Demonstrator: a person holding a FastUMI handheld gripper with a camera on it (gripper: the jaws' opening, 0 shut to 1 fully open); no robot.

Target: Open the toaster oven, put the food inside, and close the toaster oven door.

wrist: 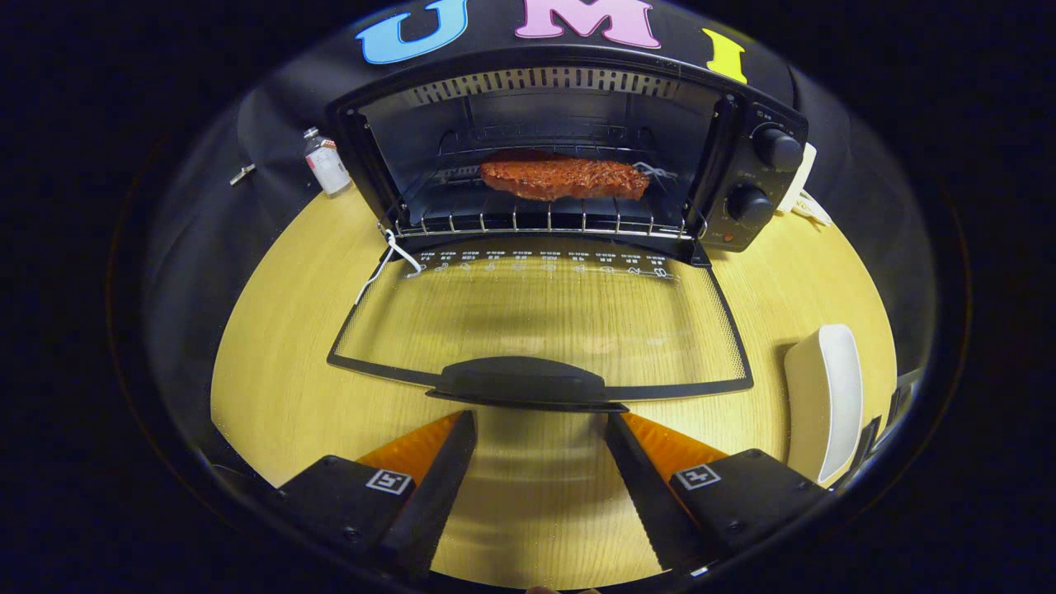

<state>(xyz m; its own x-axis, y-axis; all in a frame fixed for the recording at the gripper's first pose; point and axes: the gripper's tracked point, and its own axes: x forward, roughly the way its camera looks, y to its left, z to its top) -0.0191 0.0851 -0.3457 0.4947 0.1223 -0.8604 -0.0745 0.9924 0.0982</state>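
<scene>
Gaping empty, hand-held gripper (540, 425) sits just before the lowered door's handle (521, 381).

This is a staged recording booth dressed as a kitchen corner, not a lived-in home. A black cloth wall (272, 157) hangs close behind a round, pale wood-grain worktop (280, 355), closing the scene in on every side. On the worktop stands a black toaster oven (759, 165) with two knobs, its glass door (544, 322) folded down flat and a piece of browned meat (565, 177) on the wire rack (544, 221) inside. A small bottle (326, 162) stands beside the oven against the cloth, and a white dish (825, 396) sits near the worktop's rim. The claw (540, 422), with printed marker squares on its body, hovers with fingers spread apart just before the door's handle (520, 381).
</scene>
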